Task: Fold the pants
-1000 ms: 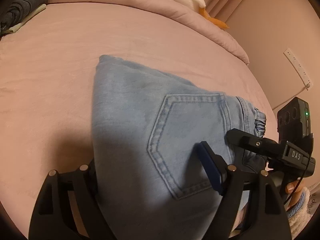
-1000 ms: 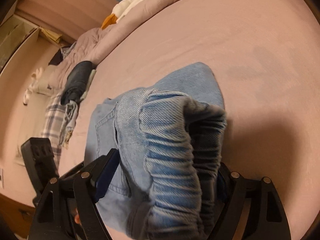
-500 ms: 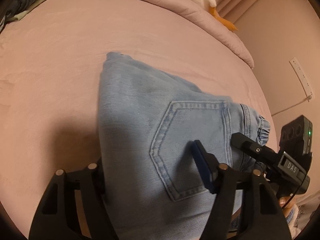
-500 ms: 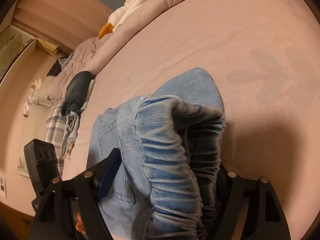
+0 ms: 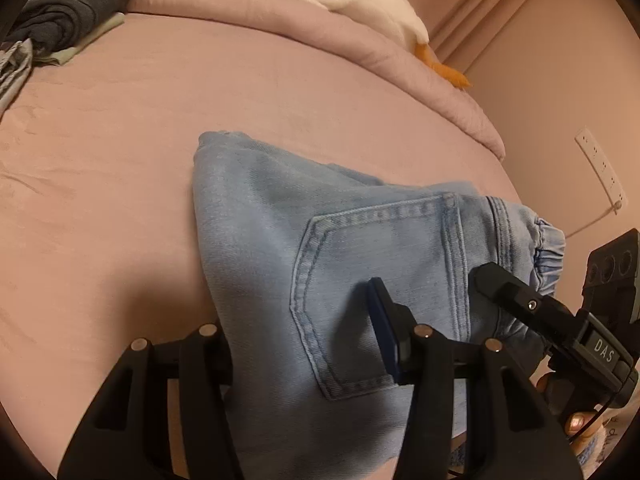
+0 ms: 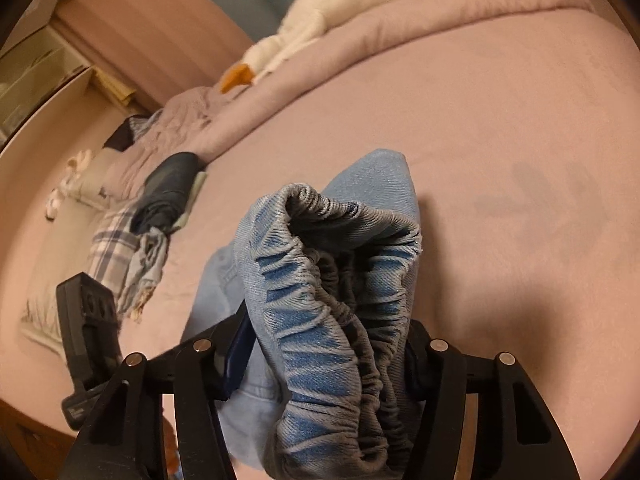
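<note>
Bunching between right claw point(image 6: 326, 344) pads: jeans point(image 6: 332, 320) waistband.

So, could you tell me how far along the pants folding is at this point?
Done: the jeans already lie folded into a compact bundle on the bed. In hand: the left gripper and right gripper, jaws just closing, have the near edge and elastic waistband between them. Left: another fold or setting them down.

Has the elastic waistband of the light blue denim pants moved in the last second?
Yes. The elastic waistband has risen off the pink bedsheet, bunched between the closing right tongs.
</note>
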The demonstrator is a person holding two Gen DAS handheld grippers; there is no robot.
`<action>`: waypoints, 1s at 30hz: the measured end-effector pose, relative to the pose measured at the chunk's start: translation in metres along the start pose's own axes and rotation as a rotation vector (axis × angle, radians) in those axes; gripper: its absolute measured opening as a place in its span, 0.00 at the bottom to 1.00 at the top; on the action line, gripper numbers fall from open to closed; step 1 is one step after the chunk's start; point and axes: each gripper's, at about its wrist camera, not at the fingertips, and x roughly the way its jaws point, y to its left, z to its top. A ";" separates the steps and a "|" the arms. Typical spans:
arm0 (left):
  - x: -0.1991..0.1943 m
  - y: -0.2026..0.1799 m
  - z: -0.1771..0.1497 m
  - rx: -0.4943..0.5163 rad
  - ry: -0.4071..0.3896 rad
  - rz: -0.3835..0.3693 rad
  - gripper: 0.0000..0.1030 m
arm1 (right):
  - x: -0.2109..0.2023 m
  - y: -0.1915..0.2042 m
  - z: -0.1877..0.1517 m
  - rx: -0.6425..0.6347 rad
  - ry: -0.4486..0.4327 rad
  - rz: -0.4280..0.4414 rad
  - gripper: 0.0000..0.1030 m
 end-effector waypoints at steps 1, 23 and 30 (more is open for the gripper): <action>-0.004 0.003 0.000 -0.005 -0.007 0.003 0.49 | 0.001 0.004 0.000 -0.010 -0.005 0.000 0.60; -0.070 0.061 0.001 -0.101 -0.110 0.072 0.49 | 0.024 0.074 0.007 -0.170 0.036 0.088 0.60; -0.076 0.068 0.009 -0.108 -0.123 0.091 0.49 | 0.030 0.089 0.008 -0.204 0.047 0.103 0.60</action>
